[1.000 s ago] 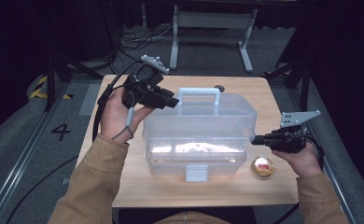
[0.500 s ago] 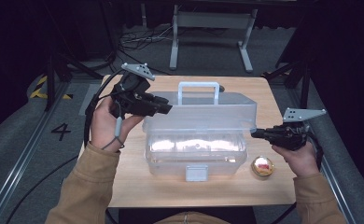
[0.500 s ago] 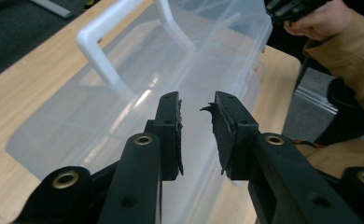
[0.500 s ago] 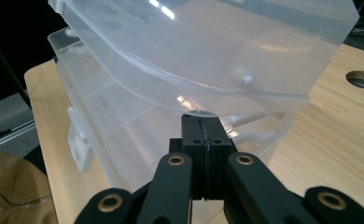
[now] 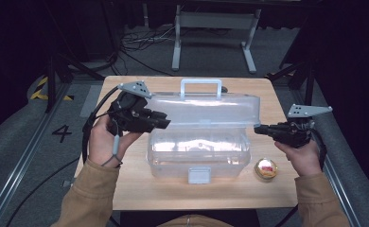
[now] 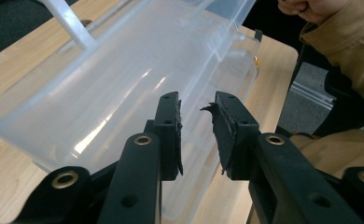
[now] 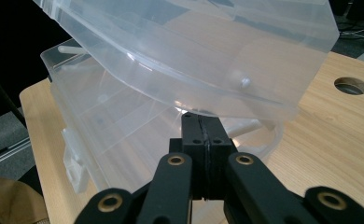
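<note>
Clear box (image 5: 199, 151) on tabletop (image 5: 267, 90), lid (image 5: 206, 109) raised, left tongs (image 5: 166, 120) spread beside lid, right tongs (image 5: 258, 129) pressed together at box end

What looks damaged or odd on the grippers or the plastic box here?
The pad on one jaw of the left gripper looks torn: a ragged black flap sticks out at its tip. The plastic box looks intact, with its lid raised.

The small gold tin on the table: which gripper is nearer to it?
Right. The right gripper, jaws shut, sits at the clear box's right end, just above the gold tin. The left gripper, jaws open, is at the raised lid's left end, across the box.
</note>
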{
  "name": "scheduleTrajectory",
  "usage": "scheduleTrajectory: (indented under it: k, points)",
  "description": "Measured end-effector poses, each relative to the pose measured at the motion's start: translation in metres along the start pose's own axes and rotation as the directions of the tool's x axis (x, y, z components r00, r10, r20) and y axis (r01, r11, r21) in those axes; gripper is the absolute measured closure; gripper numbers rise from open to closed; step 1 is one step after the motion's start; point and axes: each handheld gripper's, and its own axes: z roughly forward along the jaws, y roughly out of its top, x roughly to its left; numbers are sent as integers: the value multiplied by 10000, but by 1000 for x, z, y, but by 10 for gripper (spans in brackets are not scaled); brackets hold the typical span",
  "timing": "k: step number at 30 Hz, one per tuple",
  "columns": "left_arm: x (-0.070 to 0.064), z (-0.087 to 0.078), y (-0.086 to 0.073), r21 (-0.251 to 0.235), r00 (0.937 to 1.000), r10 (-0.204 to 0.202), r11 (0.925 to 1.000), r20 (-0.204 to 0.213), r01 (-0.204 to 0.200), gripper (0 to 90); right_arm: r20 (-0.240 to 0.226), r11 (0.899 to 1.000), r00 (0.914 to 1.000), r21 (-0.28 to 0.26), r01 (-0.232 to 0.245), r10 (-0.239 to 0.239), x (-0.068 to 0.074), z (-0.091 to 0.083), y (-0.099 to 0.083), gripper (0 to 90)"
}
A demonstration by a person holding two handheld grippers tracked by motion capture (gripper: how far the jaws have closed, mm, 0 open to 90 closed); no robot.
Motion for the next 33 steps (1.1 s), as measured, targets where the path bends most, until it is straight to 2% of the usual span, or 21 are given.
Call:
scheduleTrajectory:
  k: [5, 7, 13, 17, 22, 27, 29, 33]
  points:
    - [-2, 4, -13, 79, 10000, -52, 10000, 2, 52, 720, 3, 9999, 10000, -110, -51, 51, -1, 0, 1, 900]
    - [-2, 6, -22, -4, 9998, -193, 9998, 56, 193, 720, 10, 9996, 9999, -230, -170, 170, -2, 0, 2, 900]
    - [3, 16, -34, 5, 9990, -440, 9990, -31, 440, 726, 103, 9989, 9996, -387, -262, 266, -2, 1, 4, 900]
    - [8, 23, -40, 138, 9975, -571, 9982, -410, 577, 728, 191, 9979, 9993, -575, -306, 318, -3, 2, 5, 900]
    - [17, 26, -45, -146, 9917, -903, 9959, -913, 893, 747, 254, 9968, 9991, -726, -329, 348, -2, 2, 4, 900]
    - [26, 30, -54, -559, 9855, -1325, 9903, -1060, 1271, 775, 270, 9960, 9990, -829, -340, 364, -2, 2, 3, 900]
    - [27, 30, -54, -611, 9852, -1335, 9900, -1076, 1274, 789, 281, 9960, 9990, -836, -317, 341, -2, 2, 2, 900]
    - [27, 34, -57, -889, 9784, -1266, 9896, -1632, 1133, 831, 277, 9954, 9989, -887, -349, 375, -2, 2, 2, 900]
